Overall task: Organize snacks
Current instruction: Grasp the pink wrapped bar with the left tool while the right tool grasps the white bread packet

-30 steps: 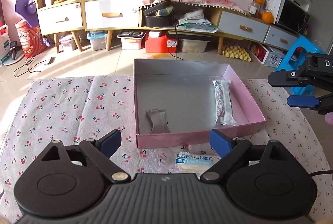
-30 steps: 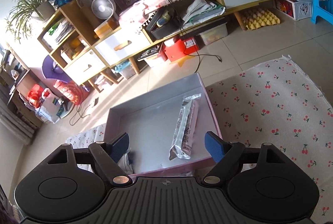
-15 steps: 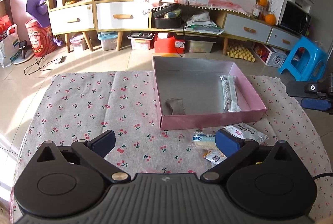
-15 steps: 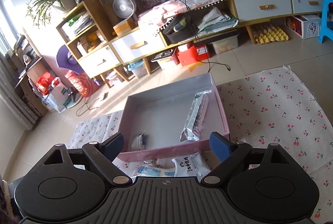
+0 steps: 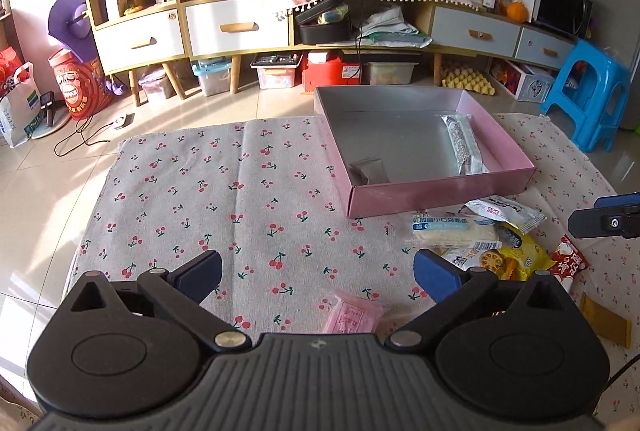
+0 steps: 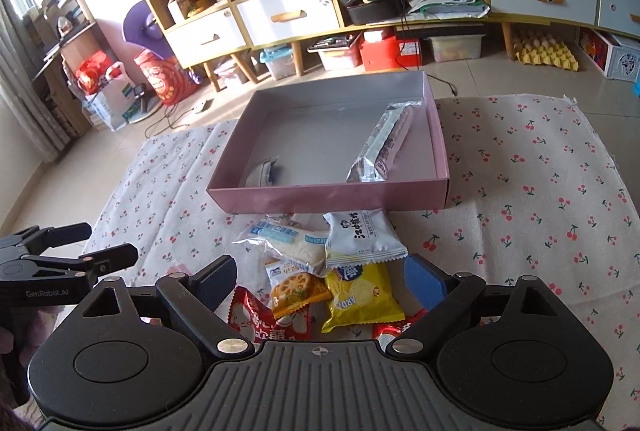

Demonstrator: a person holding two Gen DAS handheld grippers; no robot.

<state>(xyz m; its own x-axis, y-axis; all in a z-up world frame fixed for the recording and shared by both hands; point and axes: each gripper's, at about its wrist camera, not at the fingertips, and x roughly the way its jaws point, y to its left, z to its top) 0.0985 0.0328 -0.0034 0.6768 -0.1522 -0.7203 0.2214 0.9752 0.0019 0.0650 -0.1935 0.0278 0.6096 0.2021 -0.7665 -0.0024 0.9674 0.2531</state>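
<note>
A shallow pink cardboard box (image 6: 332, 197) is parked on the cherry-print cloth (image 6: 520, 191), with a long silver-wrapped snack bar (image 6: 382, 147) already laid inside. The loose snack packets (image 6: 340, 263) are piled just in front of it. Both the left gripper (image 5: 316, 273) and right gripper (image 6: 320, 277) are held wide apart with nothing gripped.

We see left gripper (image 5: 316, 273): black ribbed body, two round discs, silver pivot screws, blue pads on black jaws. Right gripper (image 6: 318, 281) looks same to us, small crosshair mark on body. From right view, white "GenRobot.AI" lettering on left gripper's side.
</note>
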